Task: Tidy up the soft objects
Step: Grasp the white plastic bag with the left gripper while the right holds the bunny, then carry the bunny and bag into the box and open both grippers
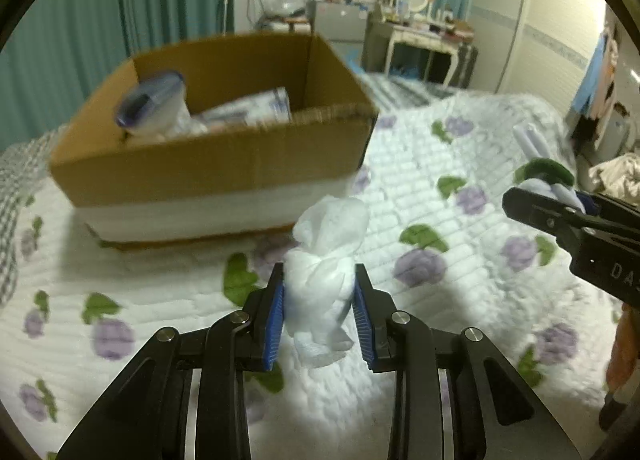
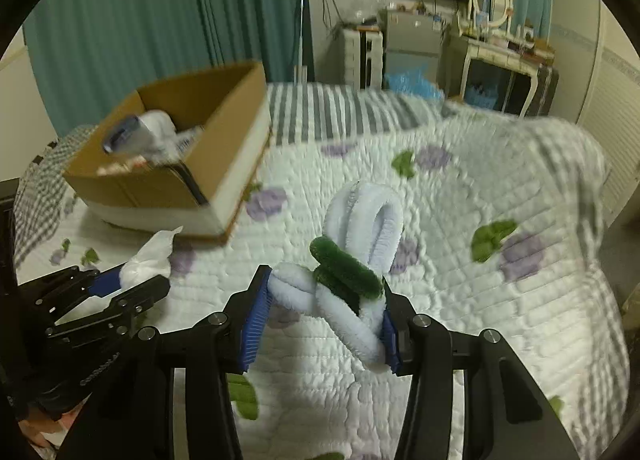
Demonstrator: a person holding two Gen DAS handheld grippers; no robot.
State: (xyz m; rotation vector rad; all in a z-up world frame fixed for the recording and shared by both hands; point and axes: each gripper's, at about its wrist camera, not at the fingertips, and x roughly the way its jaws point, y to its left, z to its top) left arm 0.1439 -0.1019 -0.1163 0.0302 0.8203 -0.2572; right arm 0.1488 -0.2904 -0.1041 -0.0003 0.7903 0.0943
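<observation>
left gripper (image 1: 319,312): its blue pads are closed on a crumpled white tissue wad (image 1: 326,280); the wad stands up between them, and its loose top rises above the fingertips.
right gripper (image 2: 326,316): it is clamped on a fuzzy white-and-green twisted toy (image 2: 352,260); the white loops stick out ahead of the jaws, and the green piece lies across them.
cardboard box (image 1: 224,164): it is ahead of the left gripper and a little to its left; from the right gripper it is far ahead to the left. It is open on top and already holds a jar and some packets.
risk, tissue: the wad is light and soft, so I think it can slip out or tear if the grip sits only on loose folds.
risk, toy: the long loops may catch on the near wall of the box if they pass too low.
risk, grippers: both go to one box, so they may bump if they arrive together.
edges: the near rim of the box is the edge to clear.
free room: the flowered quilt (image 1: 460,188) between the grippers and the box looks bare, and the space above the box is open.
</observation>
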